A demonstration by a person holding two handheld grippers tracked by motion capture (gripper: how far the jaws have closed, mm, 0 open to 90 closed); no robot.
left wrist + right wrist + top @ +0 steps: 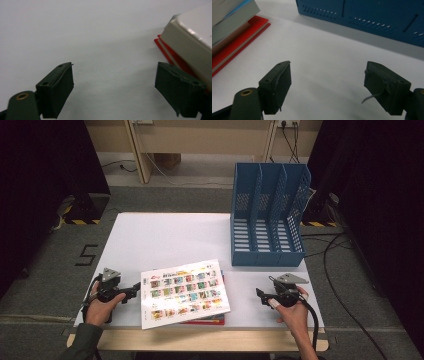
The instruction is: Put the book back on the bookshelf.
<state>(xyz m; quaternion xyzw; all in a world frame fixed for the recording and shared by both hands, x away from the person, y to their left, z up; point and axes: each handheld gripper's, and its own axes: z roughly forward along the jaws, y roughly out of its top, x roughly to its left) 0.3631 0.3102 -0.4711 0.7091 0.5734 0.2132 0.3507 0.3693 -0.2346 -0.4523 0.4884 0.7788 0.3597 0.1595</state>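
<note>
High view: picture book [184,293] lies flat near the desk's front edge, cover up, slightly askew, sitting on a red book [207,321] of which a thin strip peeks out beneath along the front. Stack rests midway between the two hands. Cover carries rows of small coloured pictures; print too small to read.

Left gripper [134,289] rests low on the desk [165,235] just beside the stack's left edge, jaws spread with nothing between them. Left gripper view puts the cream page block [192,45] and red cover [170,56] right behind the far jaw; touching or just clear, cannot tell. Reads as lining up to take the stack from the side.

Right gripper [261,295] sits apart from the stack on the other side, jaws spread wide, bare desk between them. Right gripper view: stacked books at upper left, cut off by the frame edge.

Blue file rack [268,215] stands upright at the back right of the desk, three slots open to the front and top. Likely destination for the books, judging by layout; slots look vacant, though their floors are partly screened by the dividers.

Hard to make out: whether more lies under the picture book than the one red volume. Dark drapes at both sides swallow detail.
</note>
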